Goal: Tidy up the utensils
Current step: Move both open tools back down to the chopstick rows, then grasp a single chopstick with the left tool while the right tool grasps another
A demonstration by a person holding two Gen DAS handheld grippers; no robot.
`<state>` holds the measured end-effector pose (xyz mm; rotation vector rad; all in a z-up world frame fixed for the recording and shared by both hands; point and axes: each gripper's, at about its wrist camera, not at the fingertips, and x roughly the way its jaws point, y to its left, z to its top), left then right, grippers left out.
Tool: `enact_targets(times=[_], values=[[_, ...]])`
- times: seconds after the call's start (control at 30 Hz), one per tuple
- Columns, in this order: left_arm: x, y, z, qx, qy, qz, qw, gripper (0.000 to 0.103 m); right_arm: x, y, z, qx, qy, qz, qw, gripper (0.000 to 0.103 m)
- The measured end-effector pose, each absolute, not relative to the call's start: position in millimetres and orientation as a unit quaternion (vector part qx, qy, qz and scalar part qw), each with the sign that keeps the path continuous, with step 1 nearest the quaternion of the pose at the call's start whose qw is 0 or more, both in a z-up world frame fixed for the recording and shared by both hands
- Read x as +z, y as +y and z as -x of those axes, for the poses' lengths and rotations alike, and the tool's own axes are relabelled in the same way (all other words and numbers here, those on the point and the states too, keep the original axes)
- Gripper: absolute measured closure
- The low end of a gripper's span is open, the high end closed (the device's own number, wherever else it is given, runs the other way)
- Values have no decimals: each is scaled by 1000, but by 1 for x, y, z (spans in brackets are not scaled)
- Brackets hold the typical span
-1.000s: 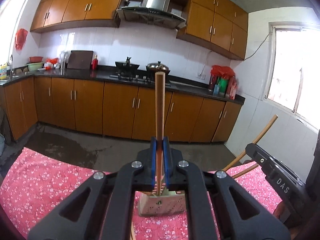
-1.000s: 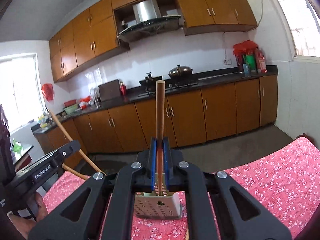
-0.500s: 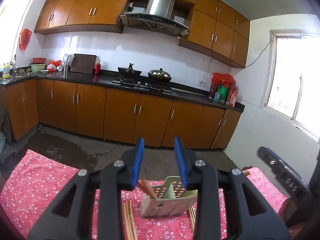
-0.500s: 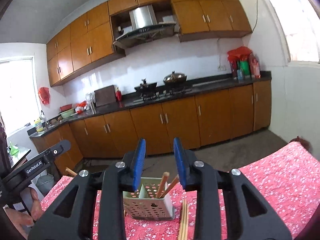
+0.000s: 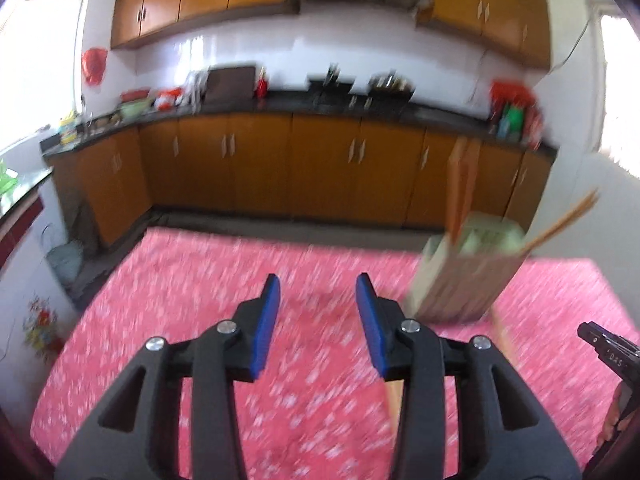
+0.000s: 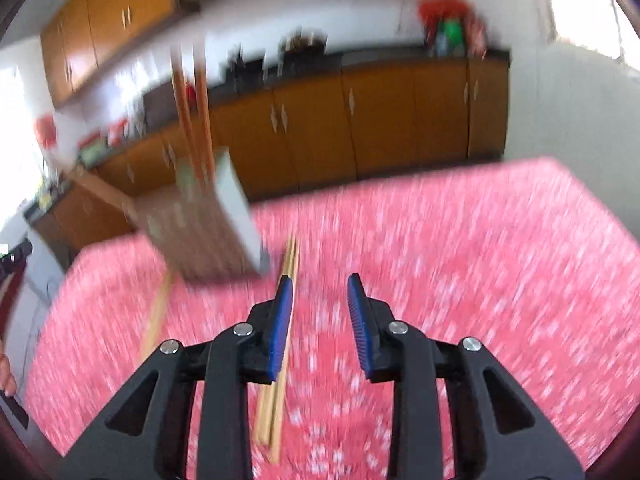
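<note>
Blur smears both views, so I read shapes more than detail. Through the left wrist camera, my left gripper hangs released over the pink floral tablecloth, jaws spread with nothing between them. The pale perforated utensil holder stands ahead and to the right, a few chopsticks poking out of its top, one leaning off to the right. A loose chopstick lies on the cloth just under my right-hand finger, partly hidden by it. The right gripper's tip shows at the far right edge.

Through the right wrist camera, my right gripper is likewise released and empty. The holder sits ahead to the left, sticks rising from it. A loose pair lies lengthwise on the cloth, running under my left finger, and another stick lies further left.

My judgement: the step in hand is fetching the next loose stick. To do it well, I'd slow down so the view sharpens, centre the jaws across the pair rather than along it, come low to the cloth, and close on one stick near its middle so it doesn't swing when lifted.
</note>
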<state>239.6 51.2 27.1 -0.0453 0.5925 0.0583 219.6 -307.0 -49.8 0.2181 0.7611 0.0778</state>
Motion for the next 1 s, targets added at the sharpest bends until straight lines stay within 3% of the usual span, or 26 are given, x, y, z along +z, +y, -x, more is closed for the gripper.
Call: enact_targets(times=[0.07, 0.23, 0.33, 0.6, 0.7, 1.0], values=[[4, 55, -240, 28, 324, 30, 945, 63, -71, -295, -223, 59, 399, -107, 909, 83], [-41, 52, -238, 9, 383, 56, 922, 63, -100, -274, -224, 77, 427, -93, 896, 84], [-54, 50, -239, -4, 401, 65, 914, 63, -106, -269, -227, 66, 432, -73, 897, 90], [-75, 20, -243, -43, 425, 67, 902, 65, -109, -269, -222, 58, 432, -50, 899, 90], [-79, 11, -245, -54, 434, 66, 897, 67, -111, -268, -221, 26, 430, -21, 902, 95], [-98, -8, -247, -68, 455, 52, 886, 82, -113, -282, -224, -3, 430, -45, 902, 95]])
